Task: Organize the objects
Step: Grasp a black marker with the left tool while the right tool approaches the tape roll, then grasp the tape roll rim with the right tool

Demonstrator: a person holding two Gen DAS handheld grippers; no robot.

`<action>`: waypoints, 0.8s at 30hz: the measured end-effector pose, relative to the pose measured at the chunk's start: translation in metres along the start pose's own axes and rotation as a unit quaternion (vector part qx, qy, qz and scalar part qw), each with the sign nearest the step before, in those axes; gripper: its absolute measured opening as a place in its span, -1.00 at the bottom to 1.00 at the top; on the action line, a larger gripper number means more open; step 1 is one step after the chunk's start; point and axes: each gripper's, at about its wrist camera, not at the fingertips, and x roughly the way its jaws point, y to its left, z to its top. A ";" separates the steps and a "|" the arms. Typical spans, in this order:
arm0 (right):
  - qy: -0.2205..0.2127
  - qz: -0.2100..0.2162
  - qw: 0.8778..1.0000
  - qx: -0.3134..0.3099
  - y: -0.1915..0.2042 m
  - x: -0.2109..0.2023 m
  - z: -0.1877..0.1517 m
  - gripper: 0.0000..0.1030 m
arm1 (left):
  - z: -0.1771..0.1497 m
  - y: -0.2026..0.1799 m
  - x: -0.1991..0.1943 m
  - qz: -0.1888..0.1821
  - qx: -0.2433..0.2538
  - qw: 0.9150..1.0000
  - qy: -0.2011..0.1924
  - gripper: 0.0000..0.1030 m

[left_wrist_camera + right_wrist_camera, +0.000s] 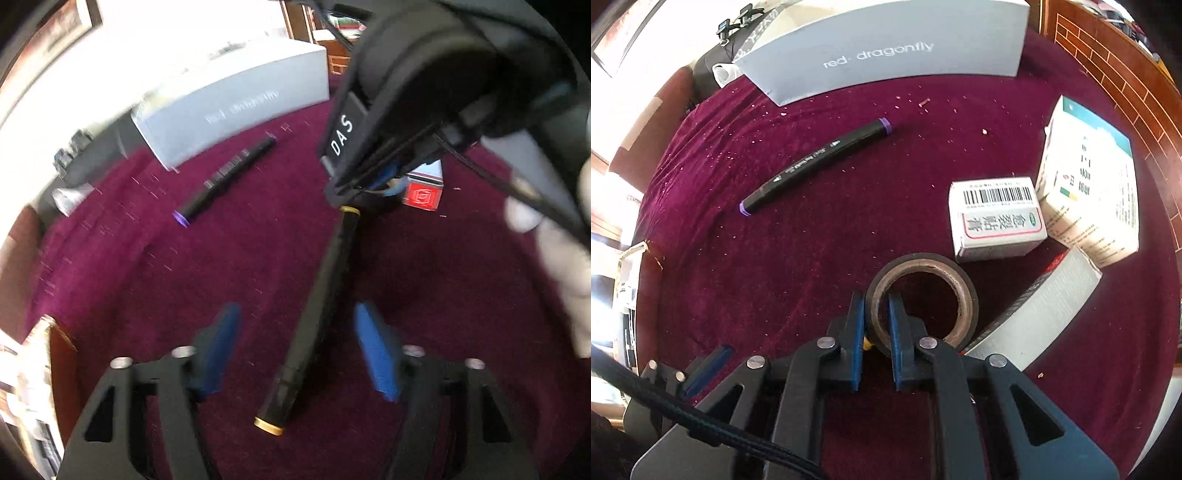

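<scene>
In the left wrist view my left gripper (295, 350) is open, its blue pads on either side of a black marker with gold ends (314, 317) that lies on the maroon cloth. A black marker with purple ends (229, 177) lies farther off; it also shows in the right wrist view (816, 166). My right gripper (877, 314) is shut on the wall of a dark tape roll (923, 295) that rests on the cloth. The right gripper's body (424, 92) hangs over the far end of the gold marker.
A grey "red dragonfly" box (886, 51) stands at the back. A white barcode box (995, 218), a larger white and teal box (1093, 184) and a grey flat box (1041, 314) lie right of the tape. A small red-faced box (423, 194) sits beyond the gold marker.
</scene>
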 end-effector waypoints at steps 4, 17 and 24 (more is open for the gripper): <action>-0.007 0.003 1.000 0.003 0.000 0.001 -0.001 -0.81 | -0.004 0.007 -0.005 -0.008 -0.018 1.000 0.015 -0.79; -0.034 0.027 0.999 -0.022 0.023 -0.033 -0.028 -0.81 | -0.055 0.053 -0.065 -0.010 -0.123 0.992 -0.009 -0.78; -0.075 -0.056 0.994 -0.051 0.035 -0.046 -0.042 -0.60 | -0.077 0.053 -0.092 -0.016 -0.138 0.990 -0.021 -0.78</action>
